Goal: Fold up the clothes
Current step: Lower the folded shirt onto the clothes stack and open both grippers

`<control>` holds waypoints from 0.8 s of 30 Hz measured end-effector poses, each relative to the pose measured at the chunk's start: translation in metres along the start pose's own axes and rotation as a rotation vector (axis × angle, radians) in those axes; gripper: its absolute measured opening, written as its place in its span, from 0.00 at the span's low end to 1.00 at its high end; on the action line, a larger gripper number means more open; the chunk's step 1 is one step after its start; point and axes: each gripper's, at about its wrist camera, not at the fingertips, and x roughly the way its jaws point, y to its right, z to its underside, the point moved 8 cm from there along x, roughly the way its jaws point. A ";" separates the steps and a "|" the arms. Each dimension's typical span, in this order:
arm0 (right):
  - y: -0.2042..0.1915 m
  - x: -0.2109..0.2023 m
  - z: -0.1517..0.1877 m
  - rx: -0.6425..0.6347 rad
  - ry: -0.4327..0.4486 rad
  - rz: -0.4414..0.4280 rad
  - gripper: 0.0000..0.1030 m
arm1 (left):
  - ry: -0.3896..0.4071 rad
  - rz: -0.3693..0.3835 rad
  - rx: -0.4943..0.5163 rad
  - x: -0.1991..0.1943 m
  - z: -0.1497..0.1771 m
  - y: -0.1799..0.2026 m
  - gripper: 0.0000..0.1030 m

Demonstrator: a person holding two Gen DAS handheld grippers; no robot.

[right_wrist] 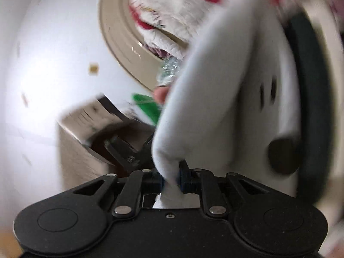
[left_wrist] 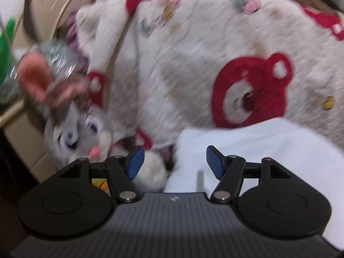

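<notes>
The blanket [left_wrist: 193, 49] is cream, printed with red bear faces and small pink, yellow and green motifs. The garment [left_wrist: 247, 150] is plain white; in the right wrist view the garment [right_wrist: 225, 107] carries black printed marks. The plush toy [left_wrist: 71, 116] is grey with pink inner ears and purple eyes. Gripper pads [left_wrist: 135, 161] are blue on black linkages. A green item [left_wrist: 7, 43] is seen at the left edge.
</notes>
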 end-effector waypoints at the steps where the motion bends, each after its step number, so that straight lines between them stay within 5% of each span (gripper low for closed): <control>1: 0.009 0.001 0.006 0.023 -0.007 0.013 0.17 | -0.031 0.031 0.030 0.002 0.006 0.009 0.61; 5: 0.052 -0.003 0.022 0.044 -0.016 0.136 0.18 | -0.190 0.106 0.155 0.019 0.048 0.041 0.61; 9: 0.060 -0.007 0.034 -0.061 -0.133 0.230 0.24 | -0.166 0.127 0.044 0.021 0.068 0.036 0.62; 12: 0.035 -0.011 0.036 -0.291 -0.214 0.286 0.25 | -0.149 0.137 -0.022 0.019 0.071 0.026 0.62; 15: 0.005 -0.031 0.003 -0.386 -0.092 0.252 0.35 | -0.092 0.121 0.032 0.007 0.070 0.028 0.60; 16: 0.000 -0.038 -0.012 -0.402 -0.038 0.262 0.45 | -0.055 0.120 0.062 0.000 0.066 0.032 0.60; 20: -0.002 -0.056 -0.074 -0.392 0.147 0.316 0.50 | 0.064 0.253 0.088 -0.028 0.049 0.061 0.62; 24: 0.018 -0.056 -0.116 -0.327 0.230 0.311 0.57 | -0.037 0.338 0.122 -0.024 0.058 0.091 0.61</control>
